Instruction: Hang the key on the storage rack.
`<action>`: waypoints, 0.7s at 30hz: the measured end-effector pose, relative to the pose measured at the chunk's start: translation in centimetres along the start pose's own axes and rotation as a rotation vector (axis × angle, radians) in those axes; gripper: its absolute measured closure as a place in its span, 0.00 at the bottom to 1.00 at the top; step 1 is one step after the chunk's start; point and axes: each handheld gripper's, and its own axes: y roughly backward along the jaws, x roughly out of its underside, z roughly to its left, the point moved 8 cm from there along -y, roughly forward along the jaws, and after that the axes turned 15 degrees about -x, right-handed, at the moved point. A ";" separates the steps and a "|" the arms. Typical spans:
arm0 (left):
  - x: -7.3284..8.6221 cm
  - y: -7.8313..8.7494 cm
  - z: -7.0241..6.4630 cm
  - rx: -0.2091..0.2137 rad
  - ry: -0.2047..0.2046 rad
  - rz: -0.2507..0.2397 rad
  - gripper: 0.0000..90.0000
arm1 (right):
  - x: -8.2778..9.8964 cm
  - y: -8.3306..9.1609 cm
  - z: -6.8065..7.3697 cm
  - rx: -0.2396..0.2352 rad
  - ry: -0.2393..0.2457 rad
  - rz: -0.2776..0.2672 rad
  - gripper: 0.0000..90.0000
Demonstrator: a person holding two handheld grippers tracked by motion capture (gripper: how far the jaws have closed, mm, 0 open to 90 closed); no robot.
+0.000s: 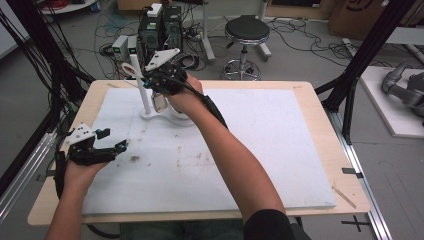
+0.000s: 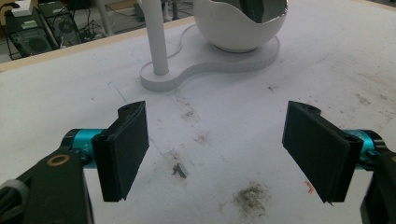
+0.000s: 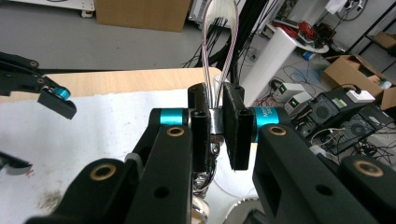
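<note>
My right gripper (image 1: 162,80) is at the far middle of the table, shut on a wire whisk (image 3: 219,46). The whisk's thin loops rise from between the pads, and its shiny metal handle (image 1: 160,102) hangs down over the white bowl (image 2: 238,28) of a white stand (image 1: 150,114). The stand's upright white pole (image 1: 145,95) is just left of the gripper. My left gripper (image 1: 112,139) hovers low over the mat at the left, open with nothing between its pads (image 2: 123,154). It faces the stand's base (image 2: 210,60).
A white foam mat (image 1: 260,145) covers the wooden table and carries dark dirt smudges (image 1: 134,158) by my left gripper. Beyond the far edge stand a black stool (image 1: 246,32), computer cases (image 1: 160,27) and tangled cables. Black frame posts (image 1: 350,85) flank the table.
</note>
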 end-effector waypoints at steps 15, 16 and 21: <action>0.3 0.1 0.4 -0.005 0.014 0.005 0.25 | 0.9 -2.9 -1.3 0.021 -0.007 0.070 0.92; 0.4 0.1 0.5 -0.005 0.015 0.005 0.25 | 0.9 -3.0 -1.4 0.022 -0.010 0.073 0.92; 0.4 0.1 0.6 -0.005 0.019 0.006 0.25 | 1.6 -3.4 -1.5 0.027 -0.011 0.100 0.92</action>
